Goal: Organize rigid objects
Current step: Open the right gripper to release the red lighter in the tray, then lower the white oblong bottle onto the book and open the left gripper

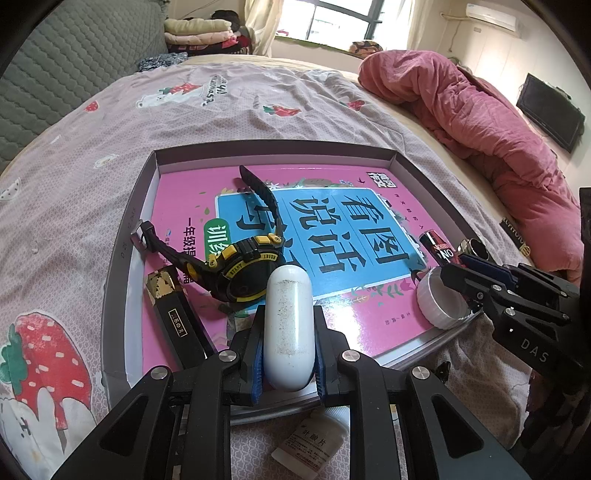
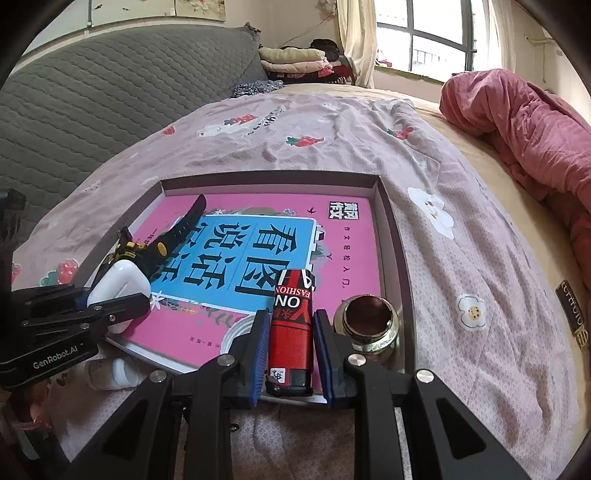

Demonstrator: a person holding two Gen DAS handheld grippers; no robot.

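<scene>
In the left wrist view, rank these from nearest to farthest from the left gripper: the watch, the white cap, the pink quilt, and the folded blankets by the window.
From the left gripper:
1. Watch, just ahead, slightly left, on the book.
2. White cap, off to the right at the tray's edge.
3. Pink quilt, far right on the bed.
4. Folded blankets, far back left, near the window.

We see our left gripper [image 1: 288, 343] clamped on a white capsule case [image 1: 289, 328] above the tray [image 1: 127, 236], just beside a black-and-yellow watch [image 1: 242, 269].
</scene>
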